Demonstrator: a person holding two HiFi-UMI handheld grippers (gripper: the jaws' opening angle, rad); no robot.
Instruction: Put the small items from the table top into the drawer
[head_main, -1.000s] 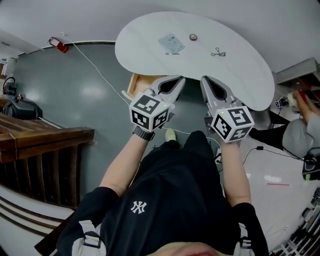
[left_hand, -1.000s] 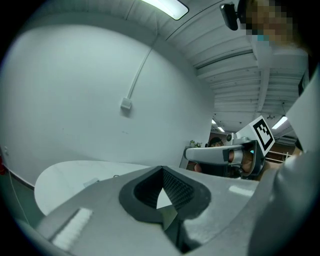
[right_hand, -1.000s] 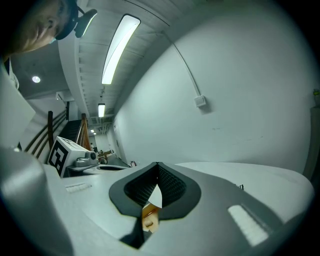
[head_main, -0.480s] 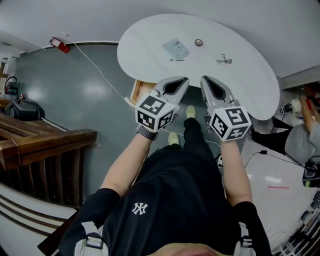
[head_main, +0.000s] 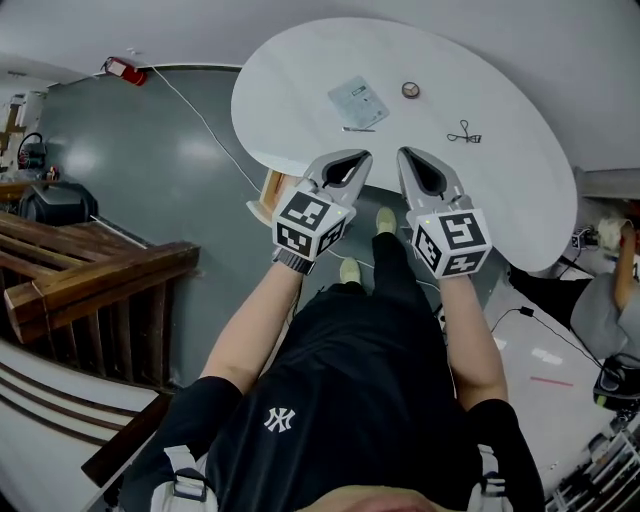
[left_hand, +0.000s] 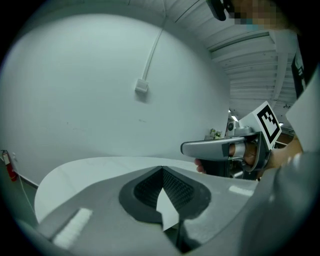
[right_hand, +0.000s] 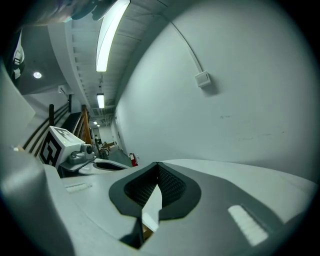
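Note:
Small items lie on the white round table (head_main: 520, 190): a flat clear packet (head_main: 357, 100), a thin dark stick (head_main: 358, 128) just below it, a small tape ring (head_main: 411, 90) and a black wire clip (head_main: 463, 134). My left gripper (head_main: 357, 156) and right gripper (head_main: 404, 154) are side by side at the table's near edge, both short of the items. Their jaws meet at the tips with nothing between them, as seen in the left gripper view (left_hand: 162, 169) and the right gripper view (right_hand: 157, 164). A wooden drawer (head_main: 271, 186) juts out under the table's left edge, beside my left gripper.
The grey floor spreads to the left, crossed by a white cable (head_main: 200, 115). A wooden stair railing (head_main: 90, 290) stands at far left. Another person's sleeve (head_main: 610, 290) and cables are at far right. A wall with a cable box (left_hand: 141, 87) rises behind the table.
Both grippers have moved forward and down together to the table's near edge. Their jaws stay closed and nothing was picked up.

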